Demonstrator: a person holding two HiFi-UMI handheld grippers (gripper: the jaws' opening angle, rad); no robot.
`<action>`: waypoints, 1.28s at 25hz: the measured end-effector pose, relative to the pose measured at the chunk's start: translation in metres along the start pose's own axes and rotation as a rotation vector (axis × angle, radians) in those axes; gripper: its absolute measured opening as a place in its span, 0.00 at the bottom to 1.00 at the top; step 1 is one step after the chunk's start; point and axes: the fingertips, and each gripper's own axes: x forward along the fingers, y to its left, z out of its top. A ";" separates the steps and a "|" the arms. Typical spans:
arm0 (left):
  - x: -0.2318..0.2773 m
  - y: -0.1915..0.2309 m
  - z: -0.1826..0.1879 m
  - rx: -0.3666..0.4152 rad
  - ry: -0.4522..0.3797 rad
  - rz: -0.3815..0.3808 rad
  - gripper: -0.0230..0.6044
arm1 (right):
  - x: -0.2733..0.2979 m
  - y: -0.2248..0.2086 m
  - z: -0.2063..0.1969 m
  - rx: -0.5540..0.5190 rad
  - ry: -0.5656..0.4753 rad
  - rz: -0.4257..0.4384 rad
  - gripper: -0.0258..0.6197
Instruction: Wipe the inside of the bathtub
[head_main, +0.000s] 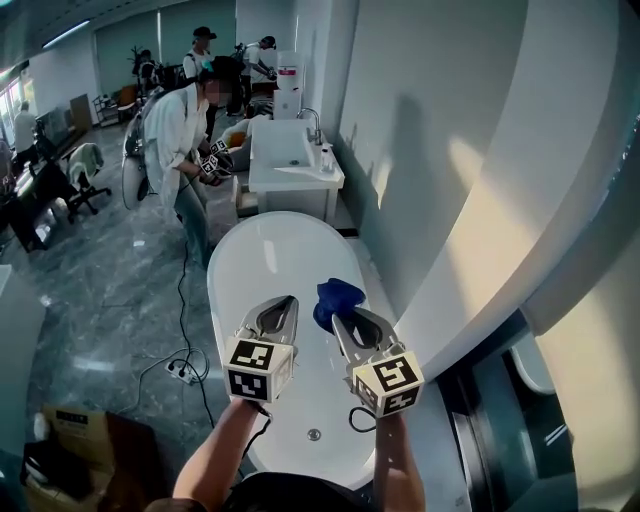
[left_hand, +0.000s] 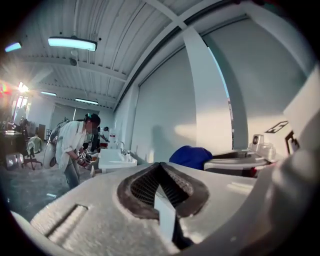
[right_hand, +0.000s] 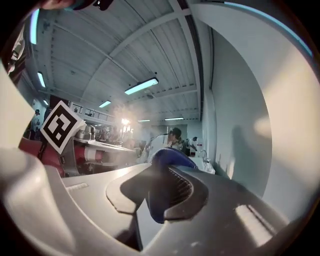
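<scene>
The bathtub (head_main: 268, 255) is a white, glossy, oval freestanding tub with a smooth rounded rim and a small round drain (head_main: 314, 434) near its close end. It stands on a grey stone-patterned floor (head_main: 100, 310), alongside a pale wall. Both claws hang above its basin. The right claw (head_main: 352, 322) pinches a dark blue cloth (head_main: 335, 298), soft and bunched, which bulges out past the tips. The left claw (head_main: 280, 316) is pressed together, with nothing between its dark ribbed pads (left_hand: 145, 186). The tub's near end is cut off behind the person's arms, and the claws cover part of the basin. Whether the cloth touches the tub cannot be told. Past the far end stands a white rectangular washbasin (head_main: 290, 150).
</scene>
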 end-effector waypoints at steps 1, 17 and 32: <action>-0.004 -0.001 0.004 0.014 -0.017 0.012 0.04 | -0.001 0.001 0.006 0.008 -0.021 -0.005 0.16; -0.015 -0.014 -0.010 0.070 -0.049 0.154 0.04 | -0.001 0.000 -0.003 0.028 -0.017 -0.039 0.16; -0.024 -0.012 -0.007 0.064 -0.045 0.173 0.04 | 0.000 0.010 0.007 0.002 -0.031 -0.005 0.16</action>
